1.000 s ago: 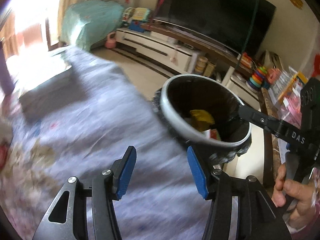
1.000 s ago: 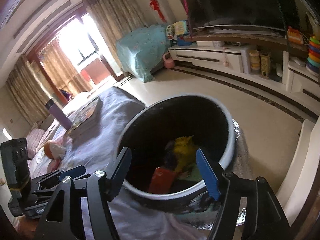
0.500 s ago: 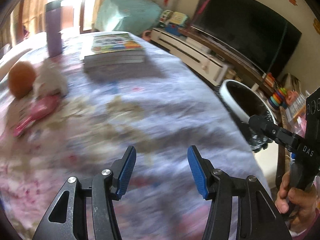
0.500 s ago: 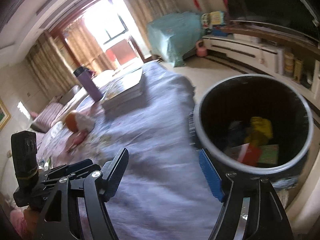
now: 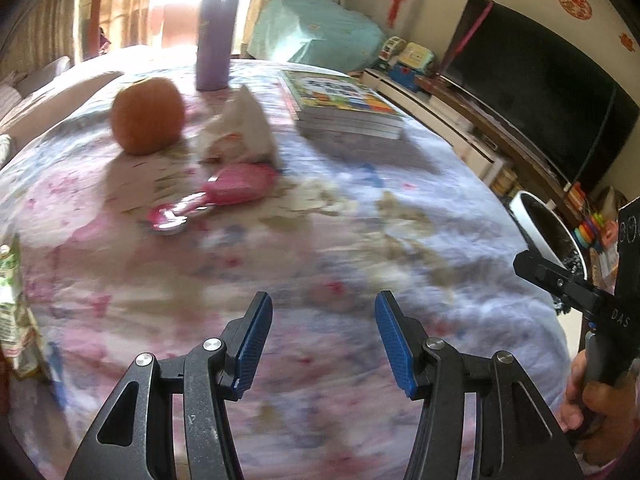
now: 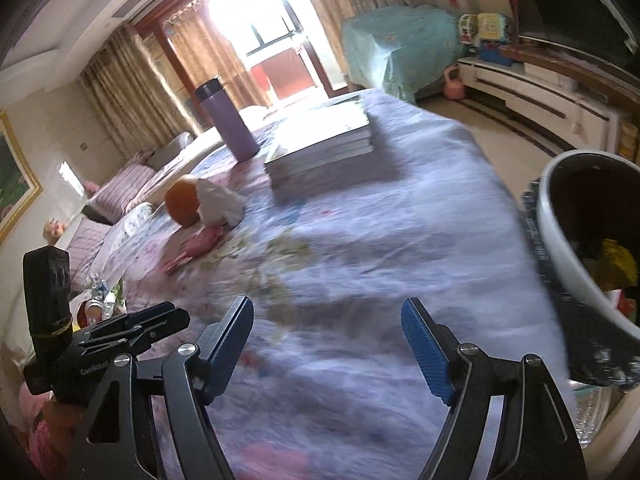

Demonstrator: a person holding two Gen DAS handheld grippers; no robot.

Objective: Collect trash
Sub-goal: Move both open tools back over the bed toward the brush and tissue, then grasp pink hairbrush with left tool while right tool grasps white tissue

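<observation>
Crumpled tissue (image 5: 240, 128), seemingly peak-up, touches pink brush (image 5: 224, 192).

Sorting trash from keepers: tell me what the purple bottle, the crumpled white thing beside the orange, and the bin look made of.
Purple bottle: probably coated metal, matte lilac body with a dark cap.
Crumpled white thing: looks like tissue or thin paper, creased and peaked; blur leaves it open.
Bin: seemingly glossy white plastic rim, with a thin, dark, crinkly plastic liner folded over its edge.

Floral-clothed table (image 5: 320, 248), orange (image 5: 148, 116), crumpled tissue (image 5: 240, 128), pink brush (image 5: 224, 196), books (image 5: 340, 104), purple flask (image 5: 214, 36)
</observation>
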